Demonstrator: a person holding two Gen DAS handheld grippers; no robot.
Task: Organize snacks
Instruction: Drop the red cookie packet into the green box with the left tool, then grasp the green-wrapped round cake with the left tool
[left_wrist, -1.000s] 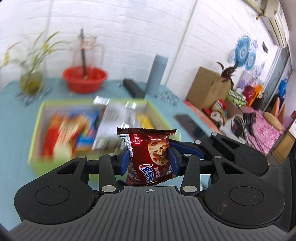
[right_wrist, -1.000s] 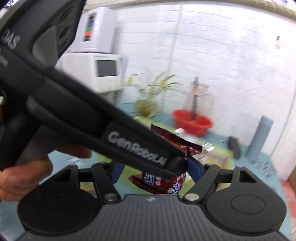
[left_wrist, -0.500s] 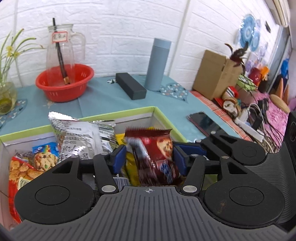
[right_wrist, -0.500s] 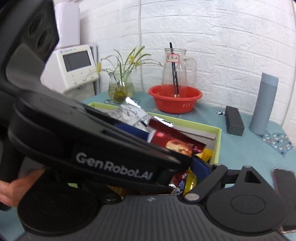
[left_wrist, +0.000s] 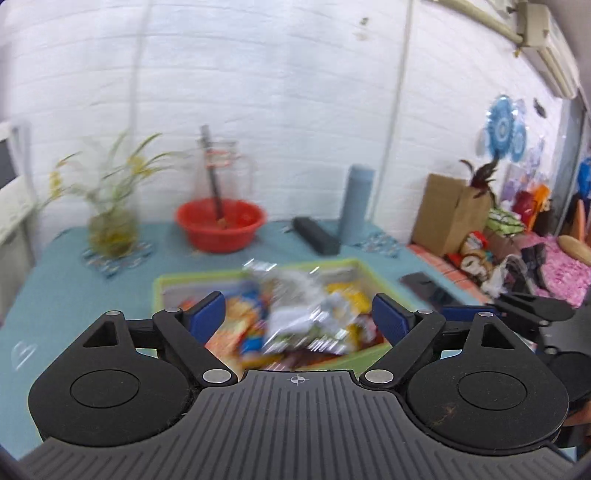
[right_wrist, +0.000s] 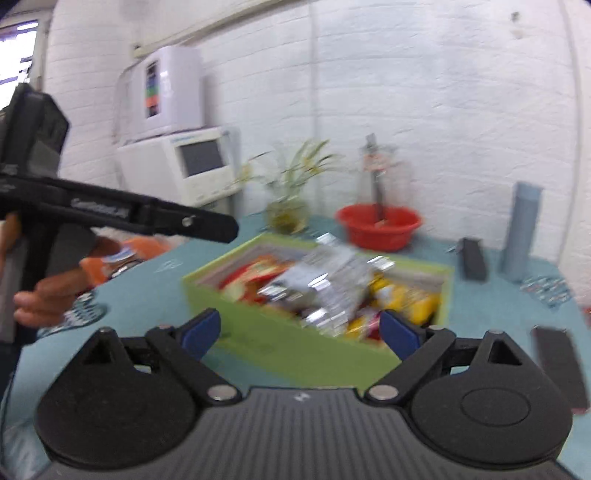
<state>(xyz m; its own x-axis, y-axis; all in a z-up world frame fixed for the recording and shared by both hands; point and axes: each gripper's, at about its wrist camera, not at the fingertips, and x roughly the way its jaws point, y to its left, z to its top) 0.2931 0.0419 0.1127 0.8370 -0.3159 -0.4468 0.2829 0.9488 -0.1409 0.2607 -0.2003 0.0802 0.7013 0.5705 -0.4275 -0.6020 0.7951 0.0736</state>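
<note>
We hold the left gripper (left_wrist: 298, 319) and right gripper (right_wrist: 299, 330) with jaws just spread, nothing between them; the snacks (right_wrist: 332, 288) lie in the green box (right_wrist: 280, 347) ahead, below both, about equally near.

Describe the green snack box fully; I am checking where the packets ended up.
The green snack box is a shallow, open-topped rectangular tray with lime-green walls and a pale inner lining, possibly cardboard. It sits flat on the teal tablecloth, in front of the red basin. It is heaped with snack packets: a crinkled silver bag on top, and yellow and red-orange ones beside it. Blur hides any print. No hand-held gripper touches it.
</note>
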